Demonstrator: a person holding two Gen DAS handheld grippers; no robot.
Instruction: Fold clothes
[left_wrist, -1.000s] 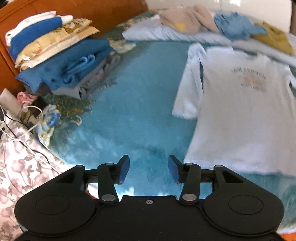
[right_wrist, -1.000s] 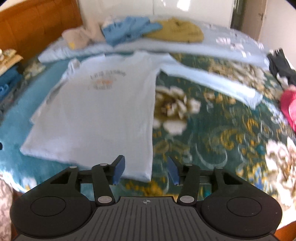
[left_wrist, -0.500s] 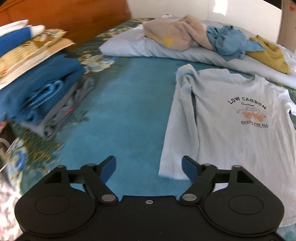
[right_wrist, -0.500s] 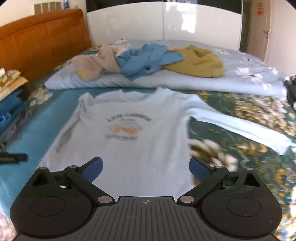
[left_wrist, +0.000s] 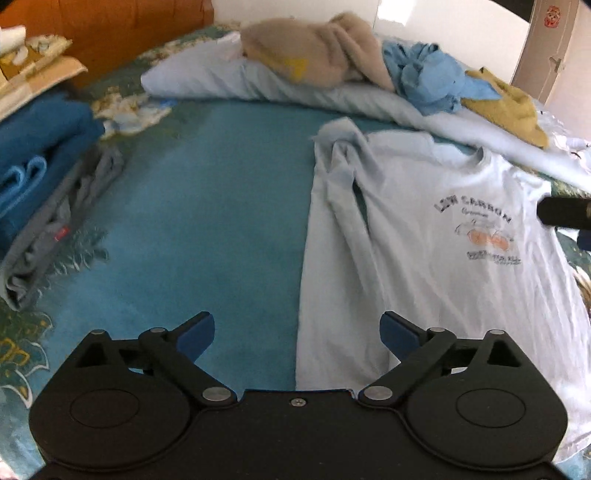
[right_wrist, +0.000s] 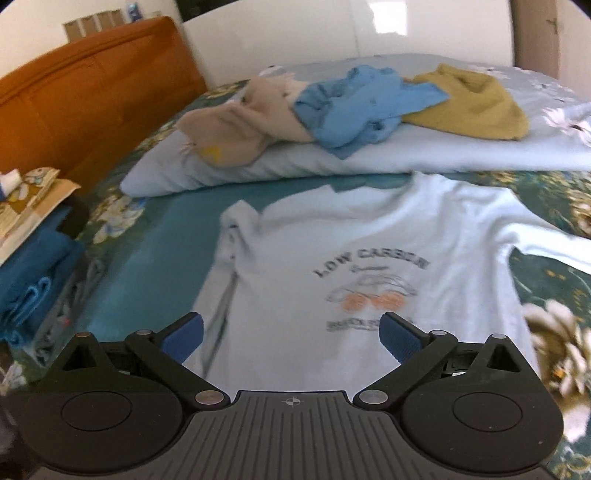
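Left wrist view: the left gripper (left_wrist: 297, 332) hangs with its blue-padded fingers (left_wrist: 195, 332) spread wide and holding nothing, above the teal bedspread (left_wrist: 207, 229). The pale blue long-sleeved shirt (left_wrist: 424, 266) lies face up on the bed, ahead and to the right, its long axis running from near to far with the collar at the far end. Its left sleeve (left_wrist: 332, 236) is laid down along the body, so that edge sits almost straight ahead of the fingers; this gripper is the nearer one to it. At the left stands a stack of folded clothes (left_wrist: 40, 147), smooth and square-edged. Far off, a beige garment (left_wrist: 317, 51), a blue garment (left_wrist: 428, 85) and a mustard garment (left_wrist: 509, 107) lie crumpled on a pale quilt (left_wrist: 229, 81).

Right wrist view: the right gripper (right_wrist: 291, 332) is likewise spread wide and empty, hovering over the shirt's lower chest, just near of the printed lettering (right_wrist: 373, 284). The right sleeve (right_wrist: 546, 240) stretches out flat to the right across the flowered spread. The cloth looks like thin, soft, limp knit, lightly creased at the left shoulder.
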